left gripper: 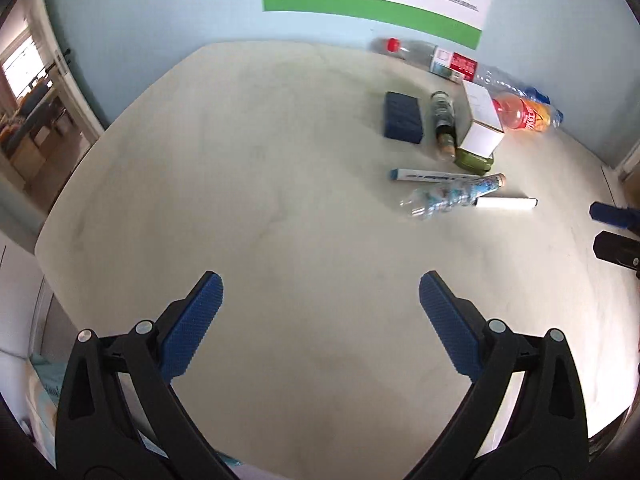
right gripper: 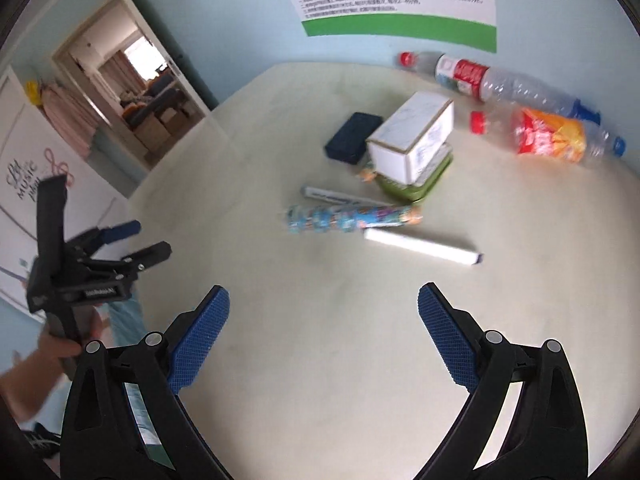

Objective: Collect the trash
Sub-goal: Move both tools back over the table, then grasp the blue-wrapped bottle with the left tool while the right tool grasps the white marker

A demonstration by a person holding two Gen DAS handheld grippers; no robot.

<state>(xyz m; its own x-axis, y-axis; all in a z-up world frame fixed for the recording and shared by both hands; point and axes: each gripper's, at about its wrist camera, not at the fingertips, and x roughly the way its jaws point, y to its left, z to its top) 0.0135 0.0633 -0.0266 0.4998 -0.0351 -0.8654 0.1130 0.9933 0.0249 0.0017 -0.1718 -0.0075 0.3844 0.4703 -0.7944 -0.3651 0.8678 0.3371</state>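
Note:
Trash lies in a cluster at the far right of the pale table (left gripper: 248, 208). There is a crushed bottle with a blue patterned label (left gripper: 452, 196) (right gripper: 352, 218), a white stick (left gripper: 506, 203) (right gripper: 424, 247), a marker (left gripper: 432, 176) (right gripper: 340, 197), a white box (left gripper: 482, 122) (right gripper: 412, 136) on a green tin (left gripper: 474, 161) (right gripper: 416, 188), and an orange-label bottle (left gripper: 528, 114) (right gripper: 552, 138). My left gripper (left gripper: 320, 320) is open and empty, well short of the cluster. My right gripper (right gripper: 323, 328) is open and empty, just short of the white stick.
A dark blue eraser block (left gripper: 403, 117) (right gripper: 352, 133) and a small dark bottle (left gripper: 443, 124) lie beside the box. A clear red-cap bottle (left gripper: 424, 56) (right gripper: 460, 70) lies against the blue wall. The left gripper shows at the left of the right wrist view (right gripper: 132, 240). An open doorway (right gripper: 140, 96) is at the left.

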